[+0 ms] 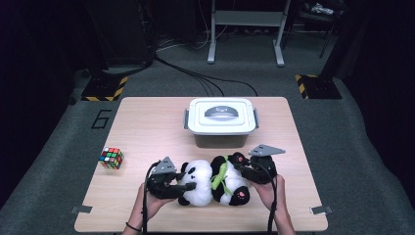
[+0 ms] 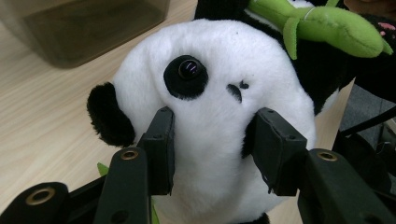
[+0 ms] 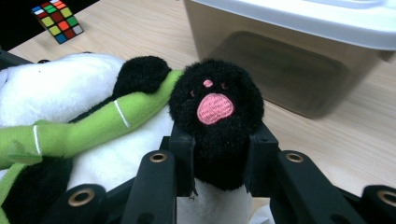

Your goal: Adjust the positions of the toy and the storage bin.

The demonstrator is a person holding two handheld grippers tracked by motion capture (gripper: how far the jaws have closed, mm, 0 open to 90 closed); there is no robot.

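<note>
I have the plush panda clamped in front of the lidded box: left gripper pinches its head, right gripper its foot; the box is unopened, so stowing remains.

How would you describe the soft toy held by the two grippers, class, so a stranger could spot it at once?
Start at the wooden table and find the lidded plastic box at its far middle. In front of it lies the plush panda. It alone is furry, black and white, hugging a green bamboo stalk, unlike the small multicoloured puzzle cube.

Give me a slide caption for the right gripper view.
Right tongs shut on the panda's black foot, lidded bin behind.
</note>
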